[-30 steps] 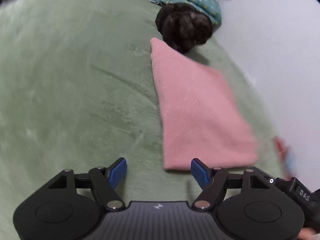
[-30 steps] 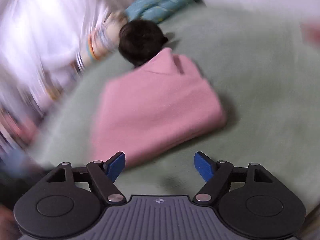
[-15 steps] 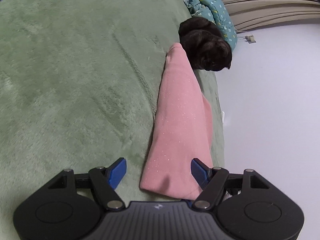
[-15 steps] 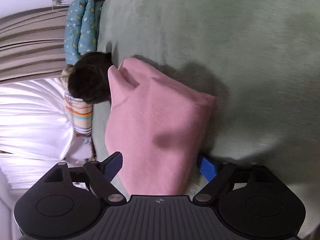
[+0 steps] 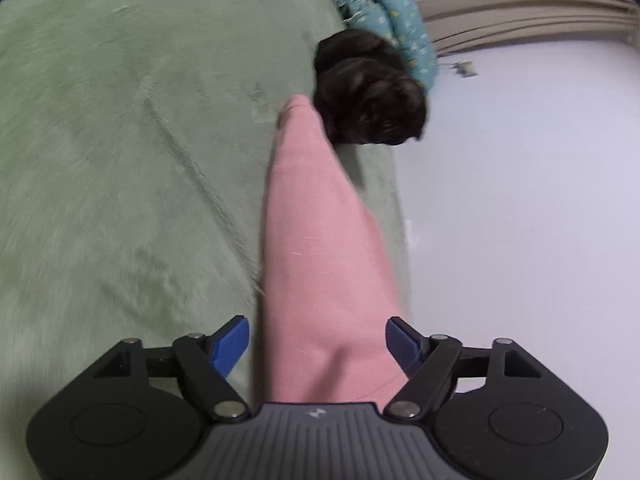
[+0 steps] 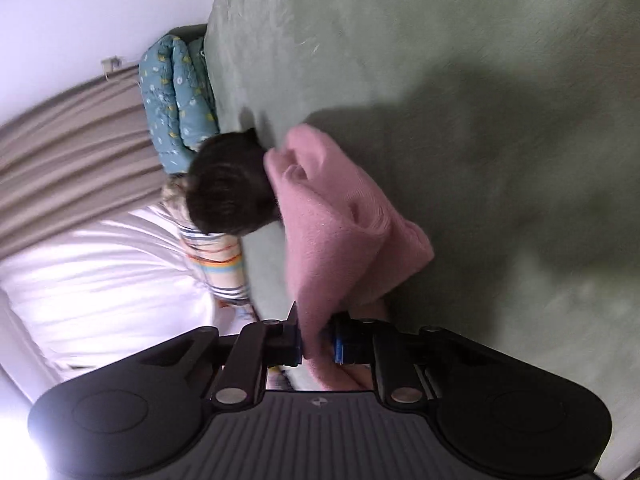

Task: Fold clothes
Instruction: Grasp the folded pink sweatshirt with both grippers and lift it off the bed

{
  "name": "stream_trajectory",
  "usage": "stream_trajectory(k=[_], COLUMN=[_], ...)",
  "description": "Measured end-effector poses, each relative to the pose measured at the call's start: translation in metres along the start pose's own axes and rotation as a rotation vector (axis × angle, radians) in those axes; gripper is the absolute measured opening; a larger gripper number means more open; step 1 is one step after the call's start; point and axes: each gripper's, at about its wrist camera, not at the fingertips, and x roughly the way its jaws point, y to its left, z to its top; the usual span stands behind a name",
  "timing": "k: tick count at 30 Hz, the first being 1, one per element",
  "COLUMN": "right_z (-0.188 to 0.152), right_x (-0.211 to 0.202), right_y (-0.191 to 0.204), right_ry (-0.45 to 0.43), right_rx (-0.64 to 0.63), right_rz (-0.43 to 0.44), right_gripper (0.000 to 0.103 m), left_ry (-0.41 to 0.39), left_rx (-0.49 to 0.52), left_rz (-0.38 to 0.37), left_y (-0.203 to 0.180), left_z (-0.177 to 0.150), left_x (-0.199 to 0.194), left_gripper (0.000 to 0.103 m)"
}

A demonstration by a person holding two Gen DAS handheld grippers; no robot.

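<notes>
A green blanket (image 5: 120, 160) is covering the bed, and a folded pink cloth (image 5: 316, 264) is lying near its edge, just beside a dark furry bundle (image 5: 368, 92). The right gripper (image 6: 318, 344), its jaws having just been closing, is pinching the cloth's near edge. The left gripper (image 5: 318, 344) is standing spread, the cloth's end between its fingers, with its jaws having just been opening slightly.

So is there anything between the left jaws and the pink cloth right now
Nothing visible. The pink cloth already lies between the open jaws of the left gripper, which are not pressing it. The right gripper has just closed its jaws on another edge. The dark bundle sits at the cloth's far end, out of the way.
</notes>
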Motion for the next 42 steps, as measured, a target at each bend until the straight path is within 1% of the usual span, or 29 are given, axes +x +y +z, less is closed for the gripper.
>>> stream_trajectory(k=[2, 4, 6, 9, 11, 12, 13, 14, 16, 17, 19, 20, 21, 22, 23, 24, 25, 26, 27, 29, 31, 32, 35, 37, 38, 39, 40, 41, 42], right_z=[-0.002, -0.003, -0.002, -0.001, 0.000, 0.001, 0.000, 0.001, 0.004, 0.006, 0.009, 0.012, 0.015, 0.014, 0.027, 0.032, 0.036, 0.044, 0.052, 0.055, 0.054, 0.054, 0.053, 0.051, 0.049, 0.047, 0.044, 0.041, 0.040], right_x=[0.001, 0.000, -0.001, -0.007, -0.010, -0.011, -0.013, -0.014, -0.016, -0.017, -0.018, -0.026, -0.034, -0.037, -0.055, -0.061, -0.066, -0.067, -0.068, -0.055, -0.045, -0.030, -0.003, 0.010, 0.018, 0.023, 0.024, 0.026, 0.026], right_y=[0.011, 0.015, 0.017, 0.013, 0.010, 0.009, 0.008, 0.004, -0.005, -0.006, -0.009, -0.010, -0.011, -0.013, -0.020, -0.025, -0.030, -0.035, -0.040, -0.034, -0.028, -0.022, -0.014, -0.010, -0.009, -0.008, -0.007, -0.005, -0.004], right_ry=[0.020, 0.033, 0.049, 0.053, 0.048, 0.047, 0.047, 0.052, 0.078, 0.093, 0.122, 0.123, 0.124, 0.119, 0.079, 0.071, 0.065, 0.068, 0.072, 0.107, 0.115, 0.120, 0.134, 0.133, 0.108, 0.080, 0.068, 0.048, 0.045], right_rx=[-0.007, -0.003, 0.016, 0.031, 0.032, 0.028, 0.025, 0.024, 0.001, -0.029, -0.092, -0.163, -0.232, -0.234, -0.212, -0.182, -0.152, -0.090, -0.030, -0.045, -0.074, -0.095, -0.080, -0.077, -0.066, -0.061, -0.066, -0.097, -0.109], right_rz=[-0.006, 0.003, 0.015, 0.024, 0.030, 0.031, 0.031, 0.032, 0.030, 0.011, -0.027, -0.076, -0.124, -0.127, -0.128, -0.125, -0.119, -0.096, -0.074, -0.071, -0.105, -0.150, -0.188, -0.193, -0.201, -0.208, -0.200, -0.157, -0.151], right_gripper=[0.013, 0.013, 0.013, 0.012, 0.011, 0.011, 0.011, 0.011, 0.012, 0.018, 0.036, 0.053, 0.061, 0.064, 0.071, 0.076, 0.076, 0.078, 0.081, 0.087, 0.087, 0.088, 0.091, 0.091, 0.090, 0.078, 0.060, 0.023, 0.018], left_ry=[0.028, 0.047, 0.066, 0.118, 0.136, 0.140, 0.141, 0.140, 0.134, 0.135, 0.143, 0.147, 0.154, 0.160, 0.164, 0.170, 0.172, 0.174, 0.177, 0.185, 0.197, 0.202, 0.207, 0.208, 0.208, 0.209, 0.209, 0.208, 0.204], left_rx=[-0.037, -0.128, -0.177, -0.235, -0.251, -0.287, -0.314, -0.317, -0.296, -0.300, -0.333, -0.354, -0.400, -0.449, -0.489, -0.547, -0.577, -0.594, -0.611, -0.640, -0.661, -0.670, -0.678, -0.684, -0.690, -0.692, -0.681, -0.664, -0.609], left_rz=[-0.031, -0.110, -0.159, -0.192, -0.204, -0.220, -0.220, -0.212, -0.188, -0.176, -0.156, -0.152, -0.142, -0.131, -0.123, -0.108, -0.099, -0.089, -0.074, -0.049, -0.033, -0.025, -0.019, -0.020, -0.022, -0.023, -0.022, -0.019, -0.004], left_y=[0.007, 0.016, 0.020, 0.017, 0.015, 0.016, 0.018, 0.019, 0.017, 0.017, 0.016, 0.017, 0.017, 0.017, 0.017, 0.015, 0.015, 0.012, 0.008, 0.000, -0.005, -0.007, -0.009, -0.009, -0.009, -0.007, -0.006, -0.007, -0.009], left_z=[0.012, 0.025, 0.032, 0.045, 0.049, 0.053, 0.055, 0.057, 0.058, 0.058, 0.057, 0.057, 0.058, 0.059, 0.060, 0.061, 0.062, 0.063, 0.064, 0.068, 0.072, 0.075, 0.076, 0.076, 0.076, 0.076, 0.076, 0.077, 0.079], left_x=[0.017, 0.037, 0.048, 0.076, 0.084, 0.090, 0.094, 0.094, 0.093, 0.093, 0.095, 0.096, 0.098, 0.099, 0.099, 0.100, 0.100, 0.100, 0.101, 0.103, 0.106, 0.107, 0.109, 0.111, 0.113, 0.110, 0.109, 0.109, 0.109], left_gripper=[0.076, 0.076, 0.075, 0.075, 0.075, 0.067, 0.047, 0.039, 0.037, 0.036, 0.036, 0.036, 0.036, 0.036, 0.036, 0.036, 0.036, 0.036, 0.036, 0.036, 0.036, 0.036, 0.036, 0.036, 0.036, 0.036, 0.036, 0.036, 0.036])
